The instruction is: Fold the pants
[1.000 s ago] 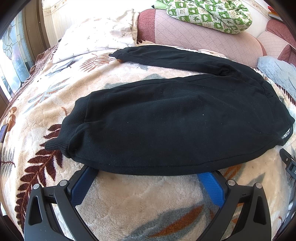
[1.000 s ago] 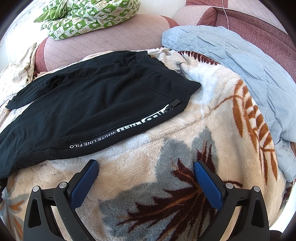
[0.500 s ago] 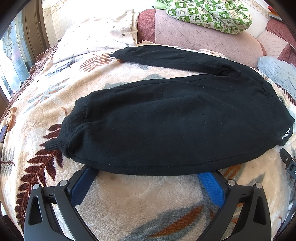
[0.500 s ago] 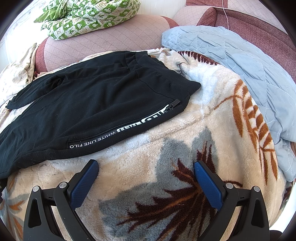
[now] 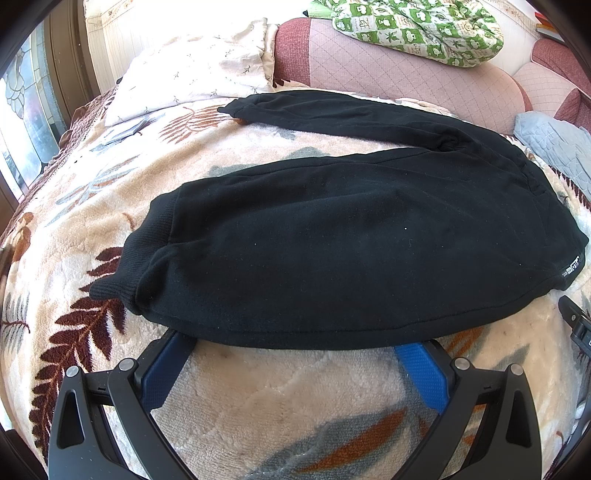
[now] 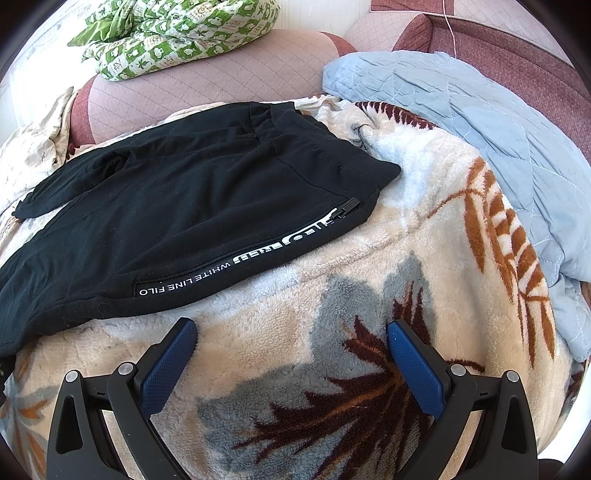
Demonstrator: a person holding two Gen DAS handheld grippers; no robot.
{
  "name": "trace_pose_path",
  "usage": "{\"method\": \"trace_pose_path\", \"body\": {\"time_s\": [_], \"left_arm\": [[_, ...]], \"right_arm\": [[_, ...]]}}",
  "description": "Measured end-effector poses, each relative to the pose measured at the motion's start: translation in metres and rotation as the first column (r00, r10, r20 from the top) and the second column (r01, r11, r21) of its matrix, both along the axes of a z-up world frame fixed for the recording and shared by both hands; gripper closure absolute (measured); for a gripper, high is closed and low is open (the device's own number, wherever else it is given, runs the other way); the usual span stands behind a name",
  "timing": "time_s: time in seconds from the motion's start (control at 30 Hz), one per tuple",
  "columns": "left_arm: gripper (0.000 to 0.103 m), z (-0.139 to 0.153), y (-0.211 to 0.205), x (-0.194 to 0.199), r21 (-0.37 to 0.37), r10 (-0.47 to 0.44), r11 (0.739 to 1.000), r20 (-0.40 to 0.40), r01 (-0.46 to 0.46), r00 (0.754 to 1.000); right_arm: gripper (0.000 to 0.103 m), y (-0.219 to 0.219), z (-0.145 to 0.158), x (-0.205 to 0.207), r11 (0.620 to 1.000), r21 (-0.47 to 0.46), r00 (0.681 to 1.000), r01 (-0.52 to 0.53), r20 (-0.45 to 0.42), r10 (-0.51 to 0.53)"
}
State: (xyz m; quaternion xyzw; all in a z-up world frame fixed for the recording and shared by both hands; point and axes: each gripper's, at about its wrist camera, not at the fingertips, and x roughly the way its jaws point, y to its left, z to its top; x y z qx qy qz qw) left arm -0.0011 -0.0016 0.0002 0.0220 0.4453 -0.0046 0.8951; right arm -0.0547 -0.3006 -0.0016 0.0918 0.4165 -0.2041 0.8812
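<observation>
Black pants [image 5: 332, 240] lie spread flat on a leaf-patterned blanket [image 5: 295, 398], legs pointing left, the two legs apart. In the right wrist view the waistband end [image 6: 207, 206] shows, with white lettering along the side seam. My left gripper [image 5: 293, 354] is open and empty, its blue fingertips at the near edge of the closer leg and partly hidden by it. My right gripper [image 6: 291, 332] is open and empty over bare blanket [image 6: 332, 369], just in front of the hip seam. Part of the right gripper shows at the right edge of the left wrist view [image 5: 576, 325].
A pink quilted headboard cushion [image 5: 388, 70] runs behind the pants, with a green patterned quilt [image 5: 417, 29] on top. A cream pillow [image 5: 192, 77] lies at the back left. A light blue quilt [image 6: 498, 147] covers the right side. A window [image 5: 22, 122] is at far left.
</observation>
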Motion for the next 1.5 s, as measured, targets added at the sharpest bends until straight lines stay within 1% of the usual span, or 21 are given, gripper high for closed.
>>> {"method": "trace_pose_path", "body": {"time_s": [0.3, 0.6, 0.7, 0.9, 1.03, 1.13, 1.2, 1.27, 1.33, 1.4, 1.43, 1.47, 1.5], "left_arm": [[0.000, 0.000, 0.000, 0.000, 0.000, 0.000, 1.000, 0.000, 0.000, 1.000], [0.000, 0.000, 0.000, 0.000, 0.000, 0.000, 1.000, 0.000, 0.000, 1.000], [0.000, 0.000, 0.000, 0.000, 0.000, 0.000, 1.000, 0.000, 0.000, 1.000], [0.000, 0.000, -0.002, 0.000, 0.008, 0.003, 1.000, 0.005, -0.003, 1.000], [0.000, 0.000, -0.002, 0.000, 0.009, 0.003, 1.000, 0.004, -0.003, 1.000], [0.000, 0.001, -0.001, 0.003, -0.007, -0.002, 1.000, -0.023, 0.001, 1.000], [0.000, 0.003, 0.001, 0.006, -0.020, -0.023, 1.000, -0.068, 0.022, 0.997], [0.000, 0.006, 0.005, 0.009, -0.056, -0.058, 0.997, -0.109, 0.052, 0.992], [0.000, 0.008, 0.012, 0.009, -0.098, -0.093, 0.992, -0.120, 0.081, 0.988], [0.000, 0.008, 0.018, 0.008, -0.140, -0.101, 0.986, -0.108, 0.086, 0.989], [0.000, 0.007, 0.017, 0.008, -0.135, -0.109, 0.986, -0.112, 0.094, 0.988], [0.000, 0.007, 0.014, 0.009, -0.110, -0.129, 0.987, -0.127, 0.115, 0.984], [0.000, 0.006, 0.010, 0.009, -0.070, -0.157, 0.986, -0.149, 0.148, 0.976]], "right_arm": [[0.000, -0.001, 0.000, 0.000, 1.000, 0.002, 1.000, 0.000, 0.000, 0.000], [0.000, -0.006, 0.000, 0.001, 0.999, 0.042, 1.000, -0.007, 0.002, 0.007], [0.000, -0.009, 0.000, 0.001, 0.998, 0.063, 1.000, -0.027, -0.001, 0.027], [0.000, -0.015, -0.001, 0.000, 0.987, 0.126, 0.995, -0.101, -0.014, 0.103], [0.000, -0.012, -0.002, 0.000, 0.988, 0.109, 0.993, -0.113, -0.017, 0.116], [0.000, -0.011, -0.003, 0.000, 0.988, 0.104, 0.993, -0.112, -0.016, 0.114], [0.000, -0.012, -0.003, 0.001, 0.987, 0.109, 0.993, -0.115, -0.022, 0.118], [0.000, -0.013, -0.003, 0.004, 0.986, 0.115, 0.991, -0.122, -0.043, 0.128], [0.000, -0.014, -0.003, 0.006, 0.984, 0.122, 0.988, -0.130, -0.065, 0.138], [0.000, -0.015, -0.003, 0.007, 0.982, 0.126, 0.985, -0.140, -0.080, 0.150], [0.000, -0.015, -0.004, 0.008, 0.982, 0.123, 0.984, -0.145, -0.085, 0.157], [0.000, -0.014, -0.004, 0.008, 0.981, 0.119, 0.983, -0.151, -0.090, 0.162], [0.000, -0.013, -0.004, 0.008, 0.981, 0.115, 0.982, -0.155, -0.095, 0.166]]}}
